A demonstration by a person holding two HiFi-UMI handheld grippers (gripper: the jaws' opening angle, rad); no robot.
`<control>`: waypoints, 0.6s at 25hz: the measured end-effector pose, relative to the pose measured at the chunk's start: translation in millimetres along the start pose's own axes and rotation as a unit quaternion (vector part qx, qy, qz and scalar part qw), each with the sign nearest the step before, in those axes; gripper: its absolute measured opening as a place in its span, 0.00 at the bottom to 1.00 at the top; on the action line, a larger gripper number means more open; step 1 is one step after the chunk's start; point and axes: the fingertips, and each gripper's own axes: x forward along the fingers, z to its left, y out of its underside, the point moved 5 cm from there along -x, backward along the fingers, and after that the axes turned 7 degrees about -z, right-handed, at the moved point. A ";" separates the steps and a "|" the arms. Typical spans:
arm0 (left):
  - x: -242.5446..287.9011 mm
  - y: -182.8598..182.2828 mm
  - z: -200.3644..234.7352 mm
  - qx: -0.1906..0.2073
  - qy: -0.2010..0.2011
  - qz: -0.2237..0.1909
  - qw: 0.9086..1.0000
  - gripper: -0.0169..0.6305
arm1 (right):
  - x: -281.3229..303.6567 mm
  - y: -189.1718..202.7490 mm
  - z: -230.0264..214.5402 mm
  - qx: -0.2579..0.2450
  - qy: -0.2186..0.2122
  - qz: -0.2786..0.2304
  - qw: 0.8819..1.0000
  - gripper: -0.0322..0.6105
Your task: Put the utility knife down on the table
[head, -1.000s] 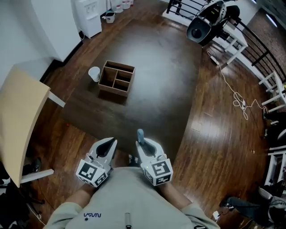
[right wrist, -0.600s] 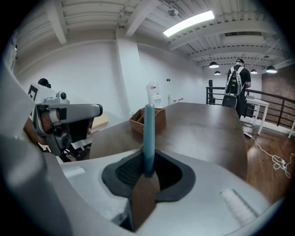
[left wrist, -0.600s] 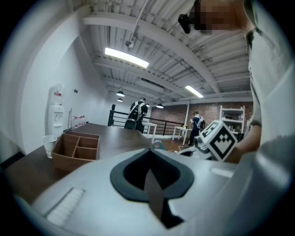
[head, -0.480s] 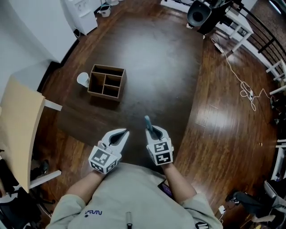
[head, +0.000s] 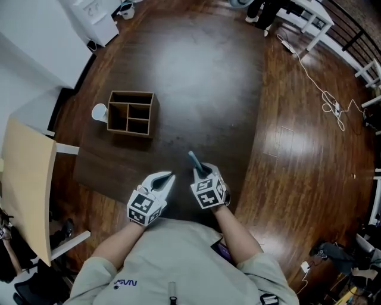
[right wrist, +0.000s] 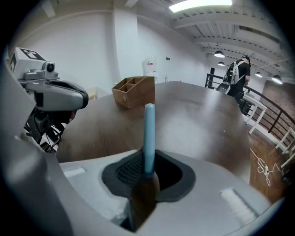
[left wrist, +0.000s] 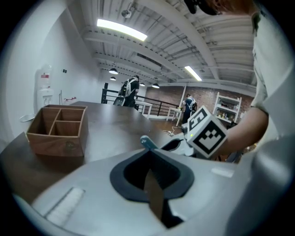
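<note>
A pale wooden board (head: 24, 179) stands off the table's edge, left of the wooden compartment box (head: 131, 113) and nearer the person. A white water dispenser (left wrist: 44, 90) stands against the white wall beyond the box. A white cup (head: 99, 112) sits just beside the box's left side, both on the dark brown table (head: 202, 77), whose polished top throws back the ceiling lights. Nearer the person and to the right of the box, well apart from it, the left gripper (head: 169, 177) hangs over the table's near edge with its jaws drawn together and nothing between them. Just right of it, the right gripper (head: 200, 173) is clamped on the utility knife (head: 194, 161). The knife's blue handle sticks out past the jaws and points across the table, so the knife is held in the air, farther right of the box than either gripper's marker cube. Right of the table, far from the box, a white cable (head: 333, 108) trails over the glossy plank floor (head: 297, 149). White shelving (head: 309, 18) and a black railing (head: 351, 24) close off the room's far right corner, where a figure in dark clothes (right wrist: 239, 73) stands
</note>
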 end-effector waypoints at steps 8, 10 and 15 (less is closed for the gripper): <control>-1.1 8.9 2.1 -0.017 0.001 0.018 1.000 0.03 | 13.1 9.5 13.4 -0.028 -0.029 0.044 0.998 0.16; 0.4 9.2 3.4 -0.019 0.002 0.018 1.000 0.03 | 14.8 8.1 13.9 -0.038 -0.027 0.044 0.998 0.16; -1.7 11.2 2.4 -0.023 0.001 0.018 1.000 0.03 | 15.9 8.6 20.1 -0.075 -0.016 0.047 0.996 0.16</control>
